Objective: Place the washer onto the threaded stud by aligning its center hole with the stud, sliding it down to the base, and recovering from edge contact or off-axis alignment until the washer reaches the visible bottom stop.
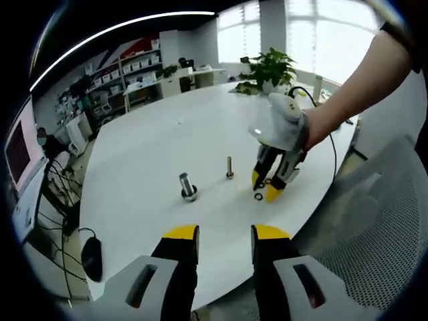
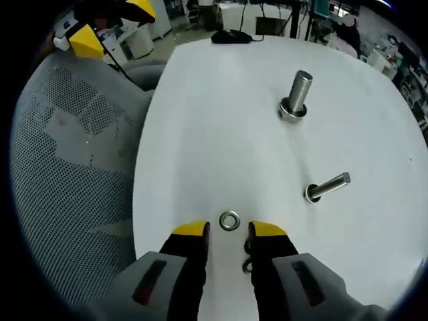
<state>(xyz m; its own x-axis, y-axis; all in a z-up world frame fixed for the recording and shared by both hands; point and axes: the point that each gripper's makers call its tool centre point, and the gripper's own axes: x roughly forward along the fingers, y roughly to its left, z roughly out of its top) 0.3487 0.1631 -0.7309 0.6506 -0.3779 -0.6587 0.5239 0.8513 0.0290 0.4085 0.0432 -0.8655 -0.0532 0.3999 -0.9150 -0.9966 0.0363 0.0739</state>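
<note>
White bench (image 2: pixel 221 114) bearing, at 12 o'clock of the right claw (image 2: pixel 229 231) (jaws parted, holding nothing), the washer (image 2: pixel 229 220) lying flat just beyond its tips. Thick stud (image 2: pixel 296 95) at 1 o'clock; slim threaded stud (image 2: pixel 328 186) at 2 o'clock. Left claw (image 1: pixel 224 234) open, empty.

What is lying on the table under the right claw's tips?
A silver washer lies flat on the white table, just ahead of the open right claw. A small dark ring is partly covered by one finger.
</note>
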